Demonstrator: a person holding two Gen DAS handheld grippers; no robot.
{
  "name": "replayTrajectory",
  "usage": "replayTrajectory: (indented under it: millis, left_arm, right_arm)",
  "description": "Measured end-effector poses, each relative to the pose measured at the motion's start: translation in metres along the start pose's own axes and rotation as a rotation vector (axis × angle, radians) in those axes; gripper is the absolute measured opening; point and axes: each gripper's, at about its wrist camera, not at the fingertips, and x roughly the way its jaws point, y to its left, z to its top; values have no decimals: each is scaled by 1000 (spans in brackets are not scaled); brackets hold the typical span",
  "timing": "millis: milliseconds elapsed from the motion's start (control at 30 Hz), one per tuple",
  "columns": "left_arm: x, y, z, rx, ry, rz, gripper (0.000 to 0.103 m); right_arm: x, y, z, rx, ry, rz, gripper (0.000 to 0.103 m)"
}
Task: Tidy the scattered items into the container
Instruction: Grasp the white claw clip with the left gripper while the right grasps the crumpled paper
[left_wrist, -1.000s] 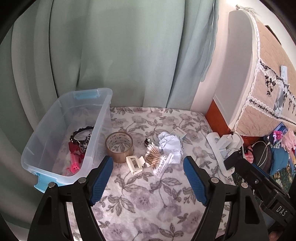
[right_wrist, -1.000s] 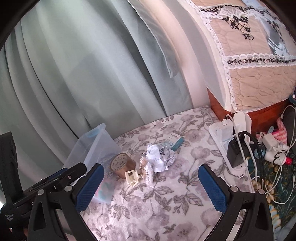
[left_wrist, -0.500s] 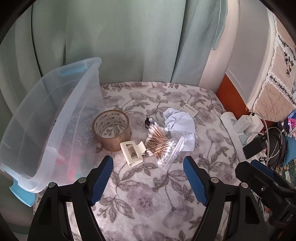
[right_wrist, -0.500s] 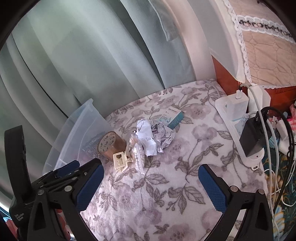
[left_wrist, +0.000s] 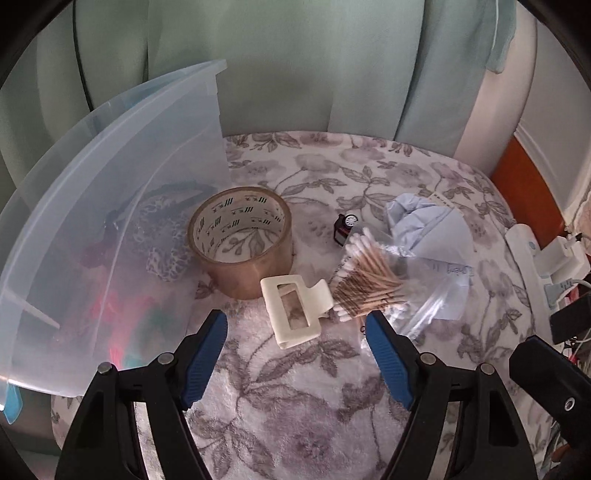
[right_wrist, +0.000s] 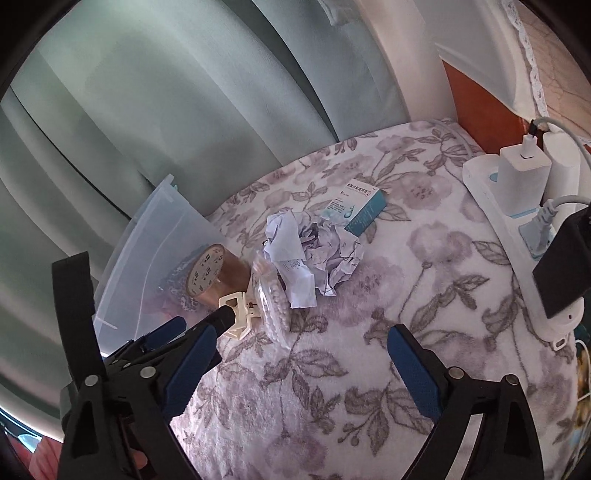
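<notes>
Both tongs (left_wrist: 295, 332) lower, nearer cream clip (left_wrist: 295, 308)

floral blanket (left_wrist: 295, 424), tape roll (left_wrist: 240, 243), hair clip (left_wrist: 295, 310)

I'm getting soft, dim daylight filtering through the curtains (left_wrist: 295, 66), casting faint shadows under the tape roll (left_wrist: 240, 240). Fisheye bending is curving every edge, with black vignetting in the corners. The cotton swabs (left_wrist: 364, 273) are looking slightly smeared; the floral cover (right_wrist: 388, 295) is glaring pale.

Cream hair clip (left_wrist: 293, 309) lies beside tape roll (left_wrist: 240, 242)
</notes>
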Motion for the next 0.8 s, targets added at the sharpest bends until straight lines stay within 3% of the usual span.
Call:
replayTrajectory:
  millis: [233,800]
  left_arm:
    - [23,7,0,-57,4,53,71]
    - [47,6,0,-81,12,-41,72]
  right_arm:
    - [29,-2,14,-12,12,0,82]
    - [83,-9,47,5,31,-1,83]
